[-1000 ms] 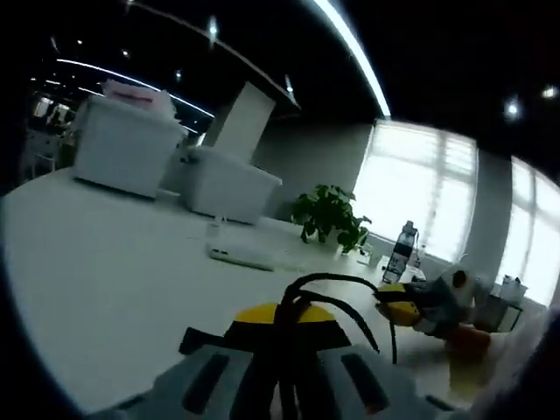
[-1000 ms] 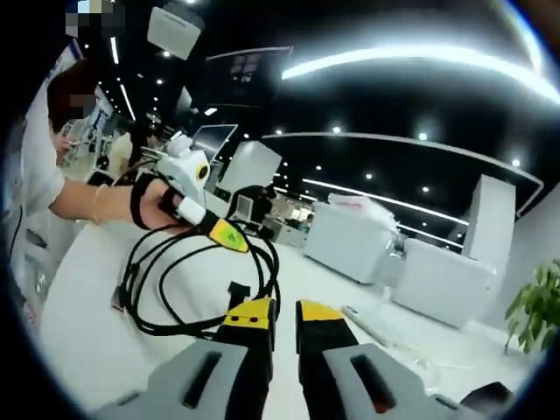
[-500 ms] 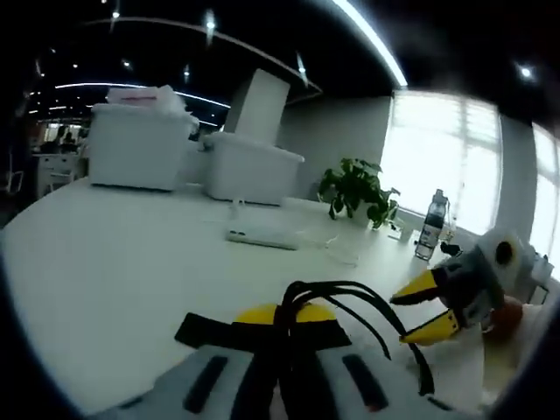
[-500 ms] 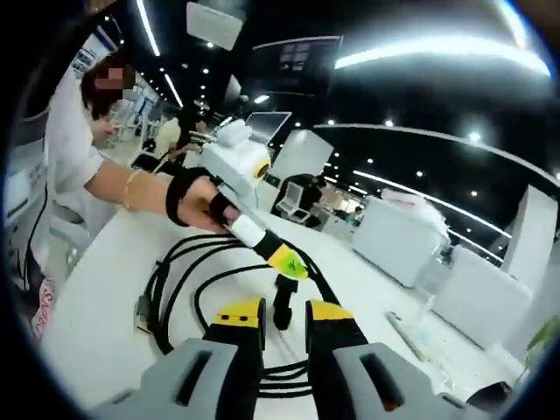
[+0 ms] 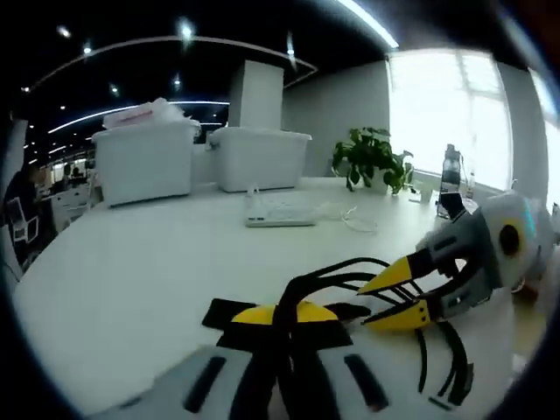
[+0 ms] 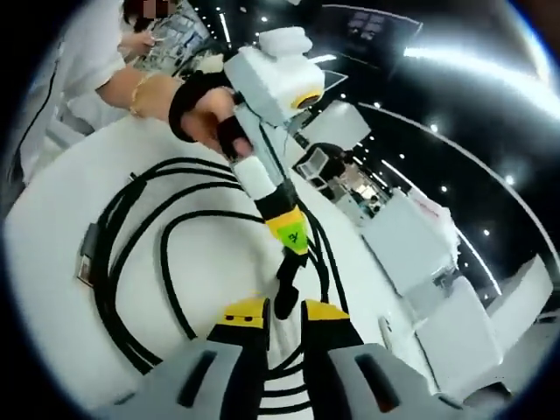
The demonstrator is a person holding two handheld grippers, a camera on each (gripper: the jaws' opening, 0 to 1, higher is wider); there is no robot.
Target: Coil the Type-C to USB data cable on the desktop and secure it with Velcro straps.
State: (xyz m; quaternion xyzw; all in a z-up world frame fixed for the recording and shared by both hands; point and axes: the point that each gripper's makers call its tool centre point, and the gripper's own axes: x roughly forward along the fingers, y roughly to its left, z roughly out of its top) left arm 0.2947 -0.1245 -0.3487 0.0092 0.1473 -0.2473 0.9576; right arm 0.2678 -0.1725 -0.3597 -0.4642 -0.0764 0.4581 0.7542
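table (image 5: 122,280): white, carries everything; also bare white surface in right gripper view (image 6: 52,262).
storage bins (image 5: 144,162): two white lidded boxes at 11 o'clock of the left gripper view, well behind the cable; second bin (image 5: 261,157) just beside the first.
potted plant (image 5: 372,159): at 1 o'clock, by the window, water bottle (image 5: 451,171) near it.
power strip (image 5: 278,219): white, flat on table, mid-distance at 12 o'clock.
data cable (image 6: 131,254): black, lying in several loose loops on the table, from 9 to 6 o'clock in the right gripper view; USB plug (image 6: 86,267) at 9 o'clock. Looped strands also seen at (image 5: 350,276).
left tongs (image 5: 289,317): yellow-tipped, pressed together on the bundled cable strands; seen from the other side at (image 6: 287,241).
Velcro strap (image 5: 229,311): black strip, at left tongs' tips, sticking out toward 9 o'clock.
right tongs (image 6: 272,312): spread apart, nothing between the tips; seen at (image 5: 398,297), tips just beside the cable loops.
hand (image 6: 206,114): person's, black strap around it, holds the left tongs' white handle.
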